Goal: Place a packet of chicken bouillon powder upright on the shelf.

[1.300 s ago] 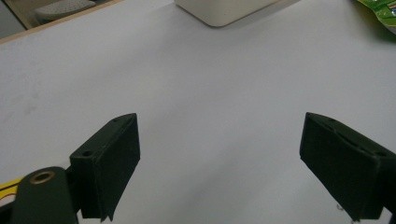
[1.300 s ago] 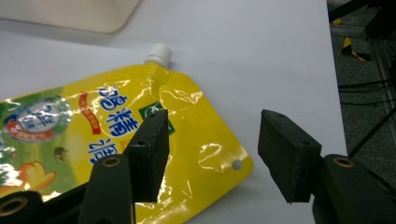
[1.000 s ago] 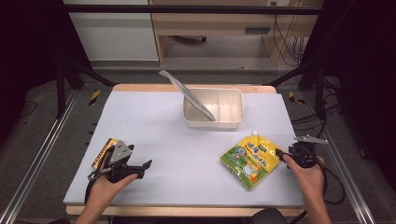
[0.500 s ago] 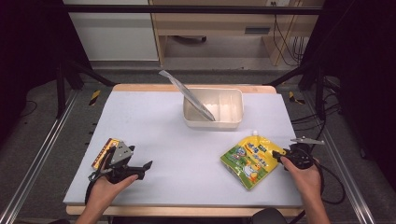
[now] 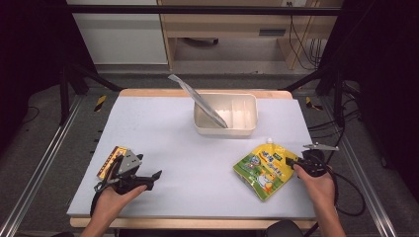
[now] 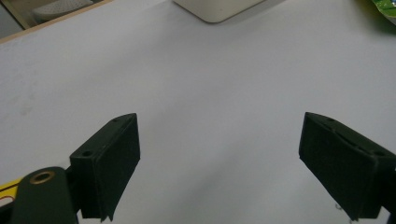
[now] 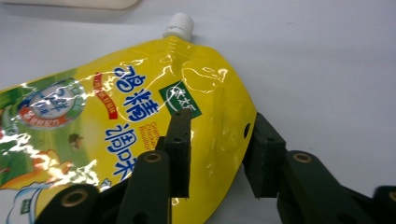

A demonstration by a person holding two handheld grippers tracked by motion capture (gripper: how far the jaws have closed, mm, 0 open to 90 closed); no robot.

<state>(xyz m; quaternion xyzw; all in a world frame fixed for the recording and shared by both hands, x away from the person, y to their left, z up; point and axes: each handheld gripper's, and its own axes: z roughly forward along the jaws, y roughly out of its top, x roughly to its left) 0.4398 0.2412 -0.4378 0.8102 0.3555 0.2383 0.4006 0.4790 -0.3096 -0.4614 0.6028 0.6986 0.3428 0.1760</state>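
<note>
A yellow spouted pouch (image 5: 264,168) with a white cap lies flat at the table's right front. My right gripper (image 5: 296,163) is at its right corner. In the right gripper view the jaws stand a narrow gap apart astride the yellow pouch's (image 7: 140,102) edge: one finger (image 7: 180,144) lies over the printed face, the other (image 7: 264,156) sits at the rim, and pouch surface shows between them. My right gripper (image 7: 219,154) is open and the pouch rests on the table. My left gripper (image 5: 148,178) hovers wide open over bare mat at the left front, its pads (image 6: 109,163) holding nothing.
A cream bin (image 5: 249,116) stands at the back centre with a silver pouch (image 5: 195,96) leaning out of it. A small orange-yellow packet (image 5: 109,160) lies beside my left hand. The bin's corner (image 6: 219,9) shows ahead of the left jaws.
My right gripper has edged slightly left onto the pouch's corner. The pouch and the left gripper have stayed where they were.
</note>
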